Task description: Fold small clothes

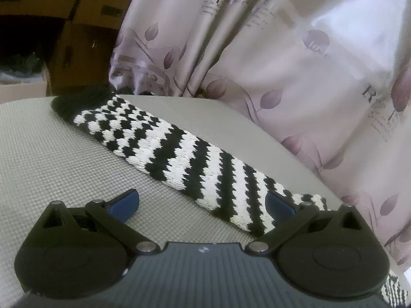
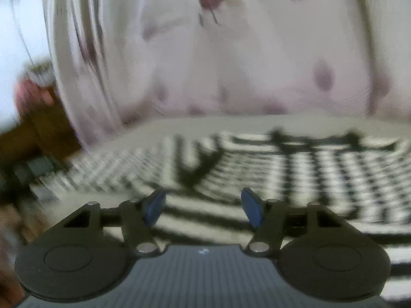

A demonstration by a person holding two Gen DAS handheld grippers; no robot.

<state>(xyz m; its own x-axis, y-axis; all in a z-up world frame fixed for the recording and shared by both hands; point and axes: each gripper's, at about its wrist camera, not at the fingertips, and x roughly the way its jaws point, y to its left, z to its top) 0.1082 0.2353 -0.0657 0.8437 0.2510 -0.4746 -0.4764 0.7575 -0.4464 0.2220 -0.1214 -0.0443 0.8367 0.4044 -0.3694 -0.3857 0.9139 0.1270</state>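
The main risk is a one-sided grab. In the left wrist view the left gripper (image 1: 203, 202) sits at the near end of the striped knit garment (image 1: 164, 148), but only its right blue pad (image 1: 278, 205) overlaps the cloth; the left pad (image 1: 125, 204) is over bare grey mat (image 1: 51, 154). Closing from here would likely pinch a thin edge or nothing, and the loose knit could slide or bunch instead of lifting as a clean fold line. The garment's far end also lies close to the mat's far edge by the patterned curtain (image 1: 282, 51), so a hard drag could pull it askew.

The left gripper is spread wide and holds nothing. The right gripper (image 2: 204, 209) is about half open, also empty, hovering low over the same striped fabric (image 2: 308, 174); that view is heavily blurred, so whether its pads touch the cloth is hard to say, probably not. The garment lies flat, running from near right to far left.
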